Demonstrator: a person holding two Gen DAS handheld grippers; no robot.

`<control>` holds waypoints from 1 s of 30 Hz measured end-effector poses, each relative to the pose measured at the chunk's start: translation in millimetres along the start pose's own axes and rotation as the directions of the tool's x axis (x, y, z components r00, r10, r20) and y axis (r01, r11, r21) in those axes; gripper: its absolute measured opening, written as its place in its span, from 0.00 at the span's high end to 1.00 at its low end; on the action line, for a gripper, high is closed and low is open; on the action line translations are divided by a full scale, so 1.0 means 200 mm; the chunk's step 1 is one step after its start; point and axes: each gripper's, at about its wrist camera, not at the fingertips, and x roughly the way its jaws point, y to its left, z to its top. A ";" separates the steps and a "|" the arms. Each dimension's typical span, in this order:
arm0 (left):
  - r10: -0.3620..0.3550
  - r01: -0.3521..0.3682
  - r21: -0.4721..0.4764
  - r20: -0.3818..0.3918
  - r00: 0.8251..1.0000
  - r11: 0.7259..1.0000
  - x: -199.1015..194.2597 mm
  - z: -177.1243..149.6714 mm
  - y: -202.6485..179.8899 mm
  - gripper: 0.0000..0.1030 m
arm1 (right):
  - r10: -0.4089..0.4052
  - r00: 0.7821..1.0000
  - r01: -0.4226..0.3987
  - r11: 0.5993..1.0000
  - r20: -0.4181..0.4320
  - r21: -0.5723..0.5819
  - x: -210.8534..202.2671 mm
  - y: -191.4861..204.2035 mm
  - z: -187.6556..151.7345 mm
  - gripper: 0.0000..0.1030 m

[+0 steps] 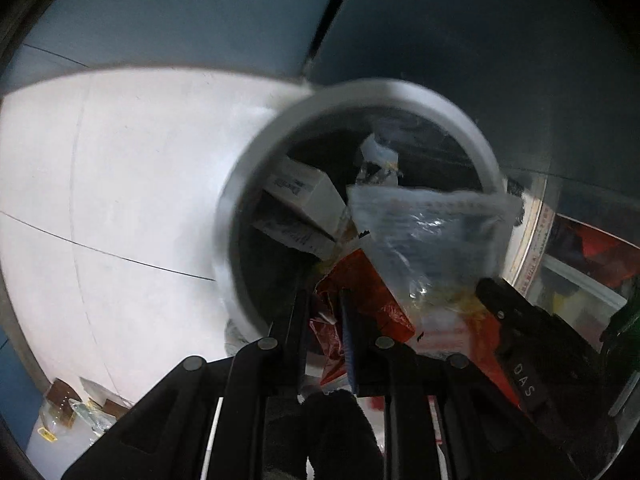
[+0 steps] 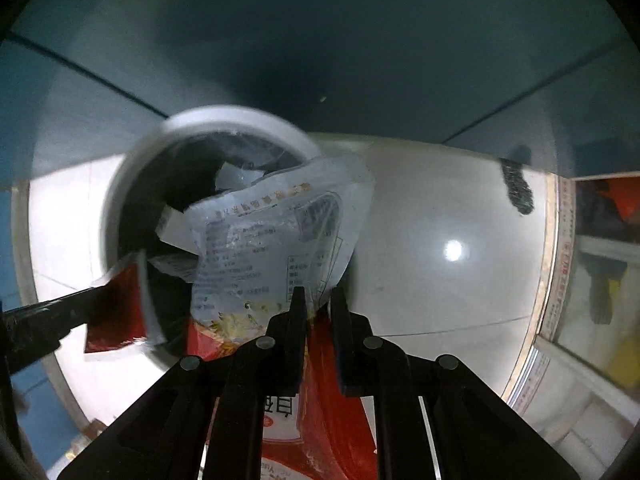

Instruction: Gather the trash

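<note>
A grey round trash bin (image 1: pixel 248 184) stands on the white floor, with white boxes (image 1: pixel 304 196) and scraps inside. My left gripper (image 1: pixel 326 300) is shut on a red foil wrapper (image 1: pixel 360 292) at the bin's near rim. My right gripper (image 2: pixel 318 300) is shut on a large clear and red printed snack bag (image 2: pixel 272 236), whose top hangs over the bin mouth. The bin also shows in the right wrist view (image 2: pixel 132 168), with the left gripper (image 2: pixel 80 312) and its red wrapper (image 2: pixel 116 308) at its left rim. The right gripper (image 1: pixel 504 312) shows in the left wrist view.
Blue walls (image 2: pixel 320 60) rise behind the bin. A glass-fronted cabinet (image 2: pixel 592 264) stands at the right. A dark scrap (image 2: pixel 518 190) lies on the white floor (image 2: pixel 440 216). Small wrappers (image 1: pixel 80 408) lie on the floor at lower left.
</note>
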 end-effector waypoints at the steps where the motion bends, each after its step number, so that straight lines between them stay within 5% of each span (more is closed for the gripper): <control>1: 0.006 -0.006 0.002 -0.004 1.000 1.000 0.00 0.00 0.00 0.79 | 0.010 1.000 -0.010 1.000 -0.017 0.001 0.03 0.01 0.02 0.85; 3: 0.016 -0.016 0.011 0.009 1.000 1.000 -0.01 0.00 0.00 0.47 | 0.025 0.999 -0.025 1.000 -0.031 0.017 0.05 0.02 0.04 0.72; 4: 0.017 -0.017 0.012 0.029 0.999 1.000 -0.04 -0.01 0.01 0.20 | 0.044 0.999 -0.043 0.999 -0.028 0.031 0.04 0.00 0.04 0.60; 5: 0.019 -0.020 0.010 0.048 0.999 1.000 -0.07 -0.01 0.02 0.09 | 0.056 0.998 -0.054 0.998 -0.028 0.041 0.04 0.00 0.05 0.47; 7: 0.034 -0.035 0.004 0.075 0.997 0.999 -0.13 -0.02 0.05 0.09 | 0.077 0.997 -0.075 0.995 -0.019 0.063 0.00 -0.04 0.05 0.32; 10: 0.069 -0.068 -0.008 0.097 0.993 0.998 -0.20 -0.08 0.07 0.07 | 0.075 0.997 -0.074 0.994 -0.008 0.075 -0.10 -0.09 0.02 0.26; 11: 0.086 -0.085 -0.009 0.111 0.990 0.996 -0.23 -0.11 0.08 0.07 | 0.071 0.997 -0.071 0.995 -0.008 0.074 -0.14 -0.10 0.00 0.12; 13: 0.119 -0.119 -0.008 0.135 0.984 0.993 -0.31 -0.18 0.07 0.07 | 0.064 0.998 -0.064 0.996 -0.004 0.064 -0.20 -0.11 -0.04 0.00; 23: 0.205 -0.208 -0.013 0.230 0.951 0.978 -0.72 -0.60 -0.04 0.07 | 0.036 0.998 -0.036 0.999 0.052 -0.003 -0.70 -0.10 -0.31 0.00; 30: 0.206 -0.222 0.019 0.303 0.930 0.975 -1.12 -0.91 -0.20 0.07 | 0.038 0.991 -0.032 0.998 0.128 -0.050 -1.26 -0.08 -0.51 0.00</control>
